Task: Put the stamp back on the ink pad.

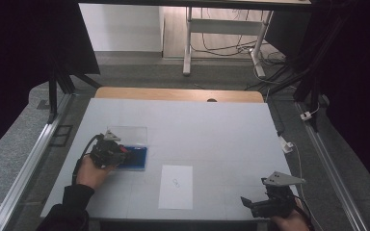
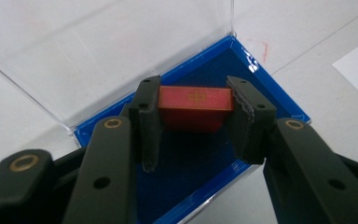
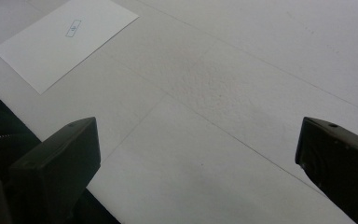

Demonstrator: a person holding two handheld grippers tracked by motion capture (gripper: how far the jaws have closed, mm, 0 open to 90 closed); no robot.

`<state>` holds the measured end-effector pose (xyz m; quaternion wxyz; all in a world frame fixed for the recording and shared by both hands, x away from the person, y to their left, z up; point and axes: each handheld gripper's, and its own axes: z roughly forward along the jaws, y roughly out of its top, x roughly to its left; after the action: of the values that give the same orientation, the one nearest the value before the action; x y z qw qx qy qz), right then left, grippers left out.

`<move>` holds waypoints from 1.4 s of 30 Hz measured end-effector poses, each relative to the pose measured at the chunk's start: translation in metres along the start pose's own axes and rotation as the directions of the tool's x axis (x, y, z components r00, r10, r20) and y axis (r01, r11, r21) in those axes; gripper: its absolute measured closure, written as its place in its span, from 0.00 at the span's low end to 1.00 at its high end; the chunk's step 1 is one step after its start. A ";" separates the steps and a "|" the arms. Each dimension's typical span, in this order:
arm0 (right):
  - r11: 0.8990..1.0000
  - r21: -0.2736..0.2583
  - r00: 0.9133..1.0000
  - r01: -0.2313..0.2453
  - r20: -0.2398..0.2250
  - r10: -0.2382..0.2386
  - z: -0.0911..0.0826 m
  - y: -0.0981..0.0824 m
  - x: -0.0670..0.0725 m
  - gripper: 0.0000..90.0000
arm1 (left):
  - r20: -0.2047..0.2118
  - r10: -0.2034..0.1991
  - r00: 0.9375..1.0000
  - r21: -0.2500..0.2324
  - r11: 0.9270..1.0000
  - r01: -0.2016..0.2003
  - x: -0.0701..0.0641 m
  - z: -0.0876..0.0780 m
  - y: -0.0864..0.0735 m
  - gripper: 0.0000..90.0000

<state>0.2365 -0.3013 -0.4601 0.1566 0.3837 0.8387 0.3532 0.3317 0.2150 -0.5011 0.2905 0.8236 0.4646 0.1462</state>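
Left tool [image 2: 193, 122] jaws clamped on load, hand low; right tool [image 3: 196, 163] jaws wide apart, idle.

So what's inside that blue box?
A red block sits inside the blue box, clamped by the left gripper. The jaws and block hide part of the dark blue lining.

My left gripper [image 1: 125, 155] sits over the box [image 1: 137, 163] at the table's [image 1: 212, 130] left, a block [image 2: 195, 100] between its jaws, inside the box. The paper sheet [image 1: 176, 186] lies right of the box, nearer me. My right gripper [image 1: 250, 204] is at the near right corner.
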 end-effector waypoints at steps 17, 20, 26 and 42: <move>1.000 0.000 1.000 0.004 -0.001 -0.004 0.000 0.000 0.000 0.00 | 0.020 -0.022 1.000 -0.025 0.999 0.023 0.001 -0.001 0.001 0.50; 1.000 -0.001 1.000 0.003 -0.001 -0.003 0.000 0.000 0.000 0.00 | 0.024 -0.026 0.999 -0.040 0.999 0.027 0.000 -0.004 0.001 0.44; 1.000 -0.002 1.000 0.003 -0.001 -0.003 0.000 0.000 0.000 0.00 | 0.078 -0.050 0.996 -0.085 0.995 0.056 0.001 -0.011 0.002 0.29; 1.000 -0.001 1.000 0.003 -0.002 -0.003 0.000 0.000 0.000 0.00 | 0.133 -0.056 0.990 -0.075 0.995 0.066 -0.008 -0.027 0.002 0.00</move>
<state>0.2363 -0.3014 -0.4600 0.1564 0.3821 0.8393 0.3537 0.3151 0.2161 -0.4785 0.3569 0.8047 0.4635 0.1015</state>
